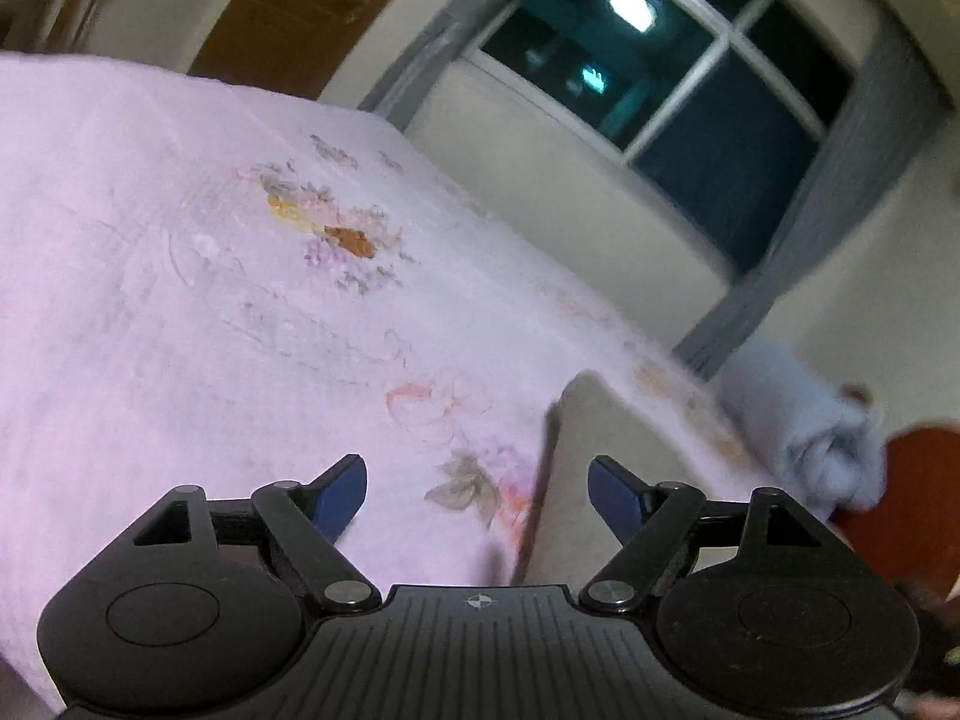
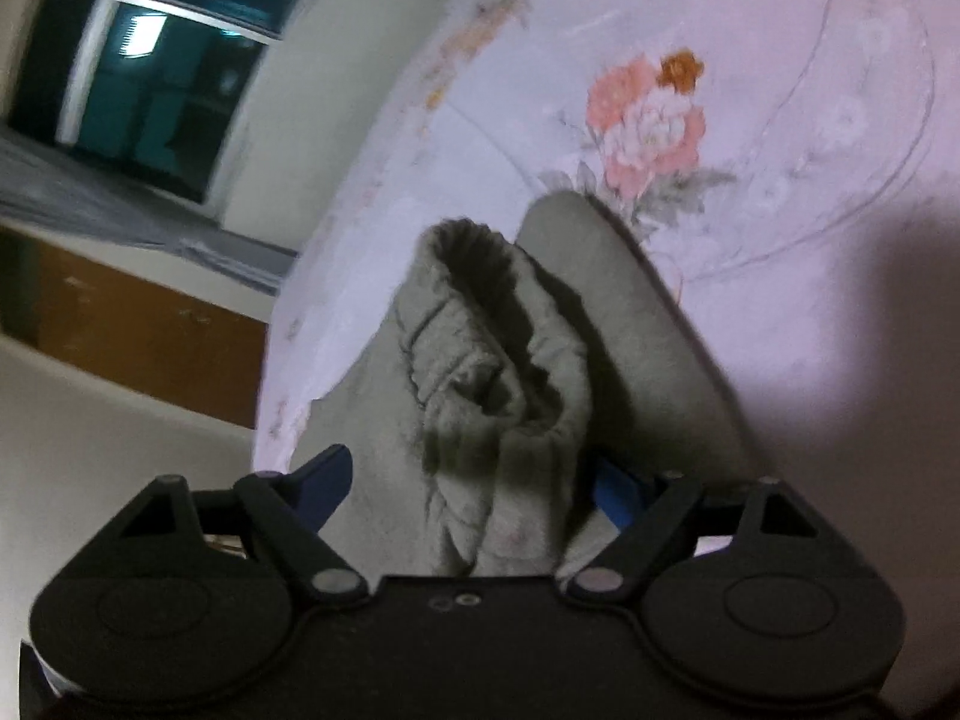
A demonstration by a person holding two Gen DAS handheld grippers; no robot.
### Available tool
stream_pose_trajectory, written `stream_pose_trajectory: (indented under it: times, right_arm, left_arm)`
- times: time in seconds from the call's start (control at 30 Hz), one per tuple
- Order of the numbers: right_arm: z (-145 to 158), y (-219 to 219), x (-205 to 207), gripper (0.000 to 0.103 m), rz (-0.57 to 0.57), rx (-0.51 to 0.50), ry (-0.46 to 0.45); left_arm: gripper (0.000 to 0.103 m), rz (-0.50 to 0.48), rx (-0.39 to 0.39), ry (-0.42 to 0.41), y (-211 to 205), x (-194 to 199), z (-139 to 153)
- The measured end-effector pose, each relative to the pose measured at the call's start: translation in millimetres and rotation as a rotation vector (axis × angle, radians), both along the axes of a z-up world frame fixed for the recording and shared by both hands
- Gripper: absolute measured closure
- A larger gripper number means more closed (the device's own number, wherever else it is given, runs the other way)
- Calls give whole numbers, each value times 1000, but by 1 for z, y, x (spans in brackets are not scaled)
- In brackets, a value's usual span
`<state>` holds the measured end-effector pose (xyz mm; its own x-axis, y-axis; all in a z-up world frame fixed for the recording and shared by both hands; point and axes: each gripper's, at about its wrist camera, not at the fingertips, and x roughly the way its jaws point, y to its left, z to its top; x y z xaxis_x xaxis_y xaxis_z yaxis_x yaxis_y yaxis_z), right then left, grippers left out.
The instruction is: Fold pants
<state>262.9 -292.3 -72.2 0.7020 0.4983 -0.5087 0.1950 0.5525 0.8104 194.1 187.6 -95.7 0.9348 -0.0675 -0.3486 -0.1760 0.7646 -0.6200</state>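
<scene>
Pants (image 2: 510, 360): grey-green fleece, bunched in a heap on the flowered bedspread (image 2: 780, 90), close to the bed's edge on the window side. In the right wrist view the heap fills the near centre; a ribbed, open-mouthed end, waistband or cuff, cannot tell which, stands up and gapes toward the far side. A flatter panel of the same cloth runs away from it to the far right.

Right gripper (image 2: 474, 480): jaws wide, blue pads apart. The cloth sits between them and runs back under the gripper body. The right pad is half buried by a fold; the left pad stands clear of the cloth. No squeeze visible, so judged not gripped.

Left gripper (image 1: 477, 492): jaws wide, nothing between them but bedspread. A flat grey-green edge of the pants (image 1: 594, 450) lies just ahead and right of centre, near the right pad, long axis running away toward the far right, roughly along the bed's edge.

Key relation: the pants lie straight ahead of the right jaws and already inside their span; for the left jaws they lie ahead and slightly right. Right hand is the nearer. Likely next: close right on the ribbed end, shift left rightward to catch the flat edge.

Other: a rolled pale-blue cloth (image 1: 798, 432) beyond the pants, dark window (image 1: 660, 60) behind.

Writing, brands, labels: none readable; frames blurred.
</scene>
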Motion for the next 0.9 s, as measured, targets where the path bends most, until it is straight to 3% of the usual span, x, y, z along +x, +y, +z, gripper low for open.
stream_pose_trajectory:
  times: [0.03,0.07,0.1,0.17,0.3,0.37,0.43,0.5,0.53,0.63,0.7,0.8,0.9]
  right_arm:
    - [0,3,5,34,-3,-12,17]
    - [3,9,9,76,5,-40,12]
    - [10,16,12,81,27,-85,-13]
    - [34,26,8,83,82,-117,-158]
    - [85,35,-12,83,131,-53,-547]
    - [80,24,-24,83,123,-28,-614]
    - [45,3,-32,82,72,-28,-539]
    - [-13,-18,-29,81,10,-44,-246]
    - [-34,-25,-30,81,-10,-38,-145]
    - [-49,-42,-42,77,-72,62,-162]
    - [-38,-37,-38,77,-40,9,-175]
    - [-27,-44,-37,77,-24,21,-221]
    - [-36,-45,-26,77,-12,-22,-141]
  left_arm:
    - [23,18,-19,-18,5,-3,-1]
    - [23,24,-31,-19,7,-3,-4]
    - [23,26,-39,-22,9,-3,-6]
    - [23,28,-45,-40,10,-2,-6]
    - [23,28,-69,-45,12,-2,-10]
    - [23,33,-70,-47,13,-4,-9]
    - [23,35,-83,-48,14,-6,-10]
    - [23,43,-93,-43,15,-7,-10]
    - [23,37,-91,-38,14,-6,-10]
    - [23,12,-57,-29,8,-2,-7]
    - [21,2,-41,-21,4,1,-6]
    - [20,-10,-30,-6,1,3,-5]
    - [18,-62,-38,1,-2,8,-5]
